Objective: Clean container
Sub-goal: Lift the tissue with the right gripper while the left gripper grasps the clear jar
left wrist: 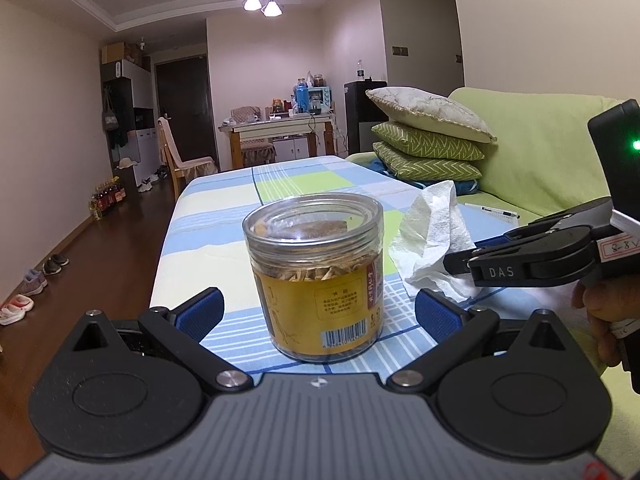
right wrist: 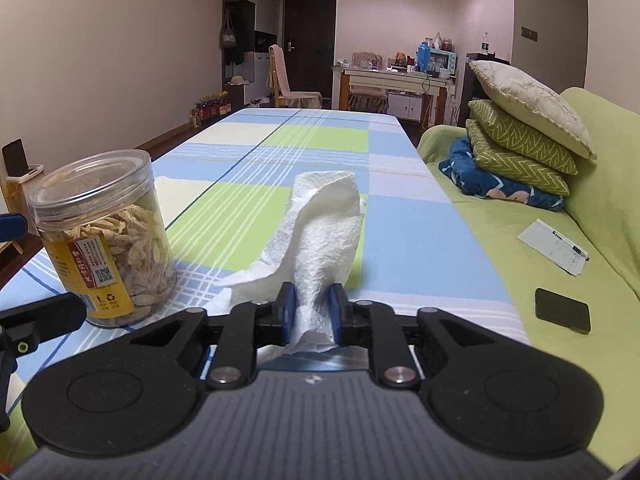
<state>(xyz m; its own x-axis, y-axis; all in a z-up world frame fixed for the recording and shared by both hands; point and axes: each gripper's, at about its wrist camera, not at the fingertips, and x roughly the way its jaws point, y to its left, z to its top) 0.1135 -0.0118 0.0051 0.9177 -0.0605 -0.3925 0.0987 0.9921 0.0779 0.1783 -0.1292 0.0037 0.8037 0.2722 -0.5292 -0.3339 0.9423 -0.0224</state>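
Wiping not started imo: paper towel (right wrist: 320, 232) is pinched by right gripper (right wrist: 311, 312), jar (left wrist: 316, 276) flanked w/ left gripper (left wrist: 318, 312) spread wide.

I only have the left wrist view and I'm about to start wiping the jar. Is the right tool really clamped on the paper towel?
Observer: Yes. In the right wrist view the right tool is shut on the paper towel, with both blue pads pinching its lower end.
Operator: Is the towel touching the jar yet?
Observer: No. The jar stands off to the left of the towel, and a strip of tablecloth shows between them.
Operator: Is there anything on the sofa side I should avoid?
Observer: A black phone lies flat on the green sofa, just past the table's right edge.
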